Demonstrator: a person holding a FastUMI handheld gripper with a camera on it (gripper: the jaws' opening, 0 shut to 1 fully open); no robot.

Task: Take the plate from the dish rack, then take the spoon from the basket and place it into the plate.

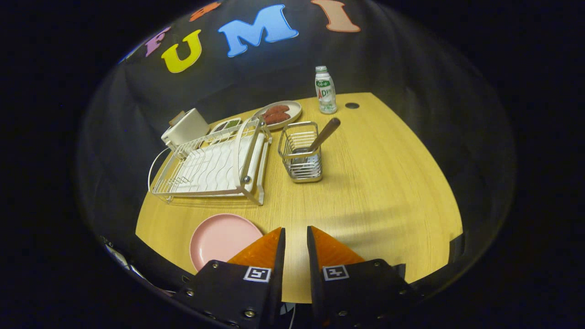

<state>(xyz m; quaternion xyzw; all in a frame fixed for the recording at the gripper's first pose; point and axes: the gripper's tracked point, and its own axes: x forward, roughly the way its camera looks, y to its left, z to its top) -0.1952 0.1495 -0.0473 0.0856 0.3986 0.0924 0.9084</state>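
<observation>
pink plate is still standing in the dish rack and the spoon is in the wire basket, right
Not quite. In the gripper view the pink plate lies flat on the table, in front of the dish rack. The spoon is in the wire basket. The gripper holds nothing.

bottle (325, 90) label too small to read, square coded markers on gripper (295, 237)

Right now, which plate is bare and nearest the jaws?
The pink plate, lying on the table just left of the narrowly parted, empty jaws. The beige plate beyond the rack carries red food.
</observation>
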